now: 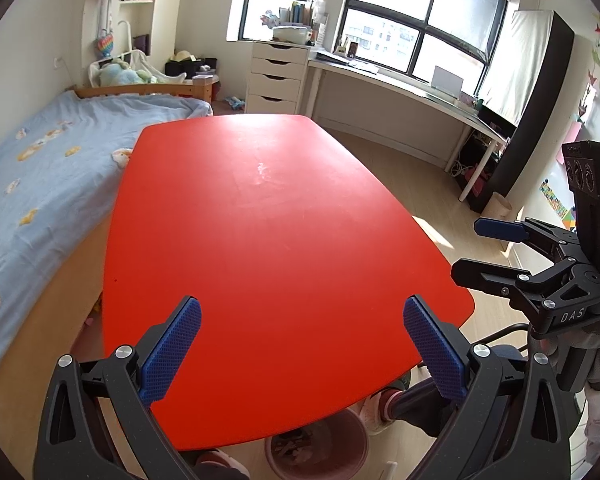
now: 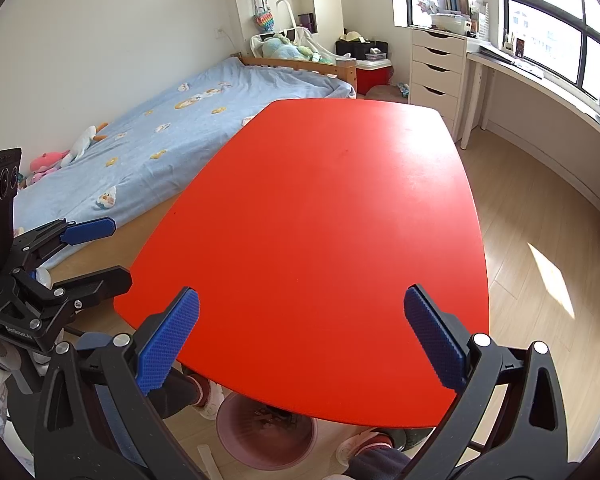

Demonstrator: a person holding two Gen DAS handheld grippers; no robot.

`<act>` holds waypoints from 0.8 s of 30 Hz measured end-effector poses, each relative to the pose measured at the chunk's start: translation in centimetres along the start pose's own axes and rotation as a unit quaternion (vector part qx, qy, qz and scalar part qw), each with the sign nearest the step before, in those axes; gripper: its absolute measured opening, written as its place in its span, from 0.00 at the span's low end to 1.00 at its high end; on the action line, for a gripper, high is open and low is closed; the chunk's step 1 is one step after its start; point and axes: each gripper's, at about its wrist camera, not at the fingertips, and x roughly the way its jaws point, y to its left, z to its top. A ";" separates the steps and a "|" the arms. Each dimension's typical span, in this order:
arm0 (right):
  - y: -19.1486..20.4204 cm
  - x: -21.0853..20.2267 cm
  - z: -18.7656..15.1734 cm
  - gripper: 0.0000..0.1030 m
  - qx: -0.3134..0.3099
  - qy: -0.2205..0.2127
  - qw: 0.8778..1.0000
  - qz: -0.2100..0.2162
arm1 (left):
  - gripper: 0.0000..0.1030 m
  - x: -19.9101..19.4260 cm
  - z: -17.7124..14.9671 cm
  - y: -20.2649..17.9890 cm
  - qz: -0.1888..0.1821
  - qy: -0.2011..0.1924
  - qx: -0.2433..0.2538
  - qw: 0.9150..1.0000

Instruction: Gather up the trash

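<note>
Both my left gripper (image 1: 300, 350) and right gripper (image 2: 300, 344) are wide apart with nothing in them above the near edge of the red table (image 1: 284, 216), and I think the scraps in the pink bin (image 2: 266, 436) under that edge are light and soft, best pinched by a loose corner.

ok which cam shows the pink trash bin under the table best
The right wrist view: the pink bin shows most of its rim and some scraps inside, below the red table's near edge. The left wrist view also catches the bin, but the picture's bottom edge cuts it off and the table hides more of its opening.
</note>
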 end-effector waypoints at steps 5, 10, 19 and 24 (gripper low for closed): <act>0.1 0.0 0.0 0.97 0.001 0.001 1.000 0.001 | 0.94 -0.1 0.0 0.1 -0.001 0.001 0.001 1.000; 0.2 0.0 0.1 0.97 -0.001 0.003 1.000 0.001 | 0.94 0.0 0.1 0.2 -0.004 0.001 -0.001 1.000; 0.3 0.0 0.1 0.97 -0.001 0.002 1.000 0.001 | 0.94 -0.1 0.0 0.1 -0.005 0.003 0.002 1.000; 0.2 0.1 0.1 0.97 -0.001 0.003 1.000 0.001 | 0.94 0.0 -0.1 0.1 -0.007 0.004 0.002 1.000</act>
